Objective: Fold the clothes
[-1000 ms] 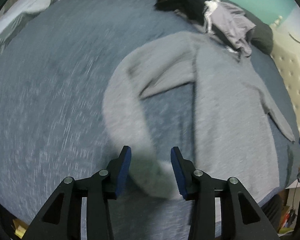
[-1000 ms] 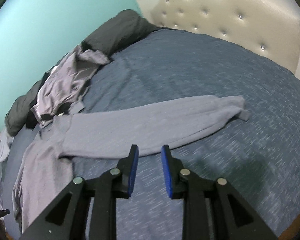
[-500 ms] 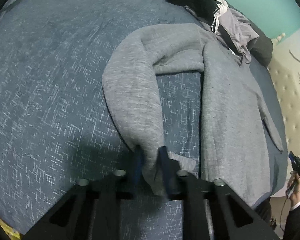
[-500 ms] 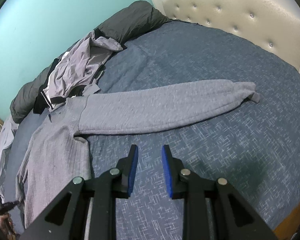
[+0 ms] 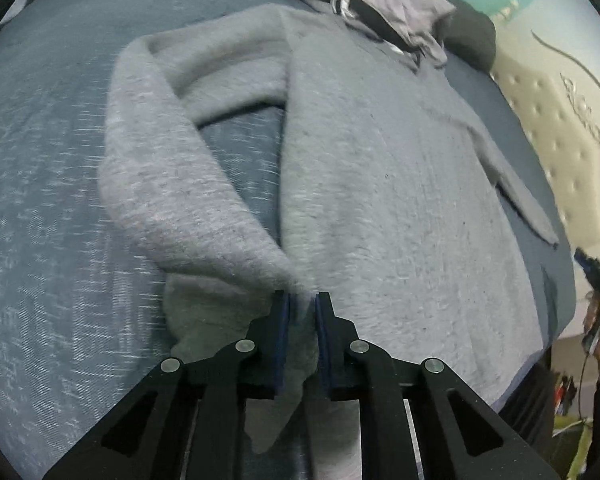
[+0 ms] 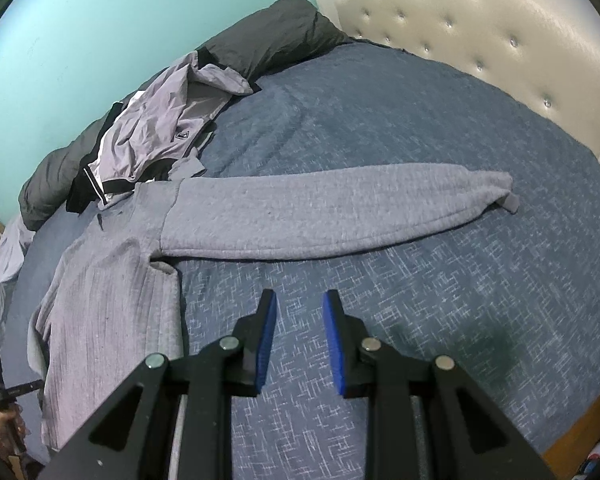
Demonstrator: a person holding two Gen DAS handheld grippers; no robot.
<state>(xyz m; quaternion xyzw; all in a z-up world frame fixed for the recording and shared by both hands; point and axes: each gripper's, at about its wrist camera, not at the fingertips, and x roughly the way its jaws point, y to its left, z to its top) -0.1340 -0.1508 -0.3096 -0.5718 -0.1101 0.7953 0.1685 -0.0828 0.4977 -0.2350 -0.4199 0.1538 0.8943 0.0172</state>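
While the grey sweater (image 5: 400, 184) lies on the bed (image 6: 420, 120), its cuff is pinched between the slightly opening left gripper (image 5: 302, 308) fingers; the right gripper (image 6: 298, 312) fingers are held apart, empty, beside the other sleeve.

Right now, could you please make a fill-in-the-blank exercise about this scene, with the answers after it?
1. The left gripper pinches the sweater's ____.
2. The right gripper hovers over the ____ bedspread and holds nothing.
3. The other sleeve lies ____ on the bed.
4. The headboard is ____ in colour.

Answers: sleeve; blue; flat; cream
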